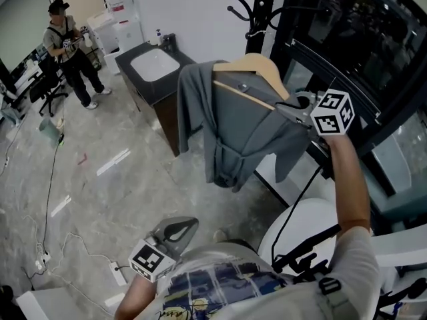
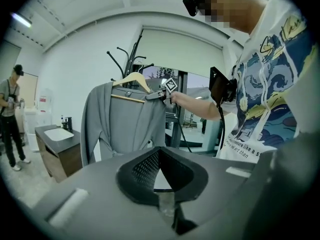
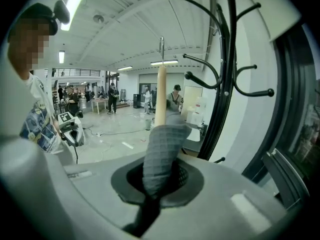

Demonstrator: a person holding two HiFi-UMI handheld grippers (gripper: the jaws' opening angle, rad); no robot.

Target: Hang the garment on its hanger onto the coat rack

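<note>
A grey garment (image 1: 233, 129) hangs on a wooden hanger (image 1: 257, 65), held up in the air beside the black coat rack (image 1: 257, 12). My right gripper (image 1: 288, 107) is shut on one end of the hanger through the grey fabric. In the right gripper view the cloth-covered hanger end (image 3: 161, 151) sits between the jaws of the right gripper (image 3: 159, 179). The metal hook (image 3: 161, 46) points up, left of the rack's curved pegs (image 3: 220, 79). My left gripper (image 1: 180, 229) hangs low near my body, shut and holding nothing. From the left gripper (image 2: 162, 186) I see the garment (image 2: 125, 124).
A dark cabinet with a white basin (image 1: 153, 65) stands behind the garment. A person (image 1: 67, 45) stands at the far left. Cables (image 1: 53, 245) lie on the floor. A dark glass wall (image 1: 360, 45) is to the right and a white round seat (image 1: 300, 225) below it.
</note>
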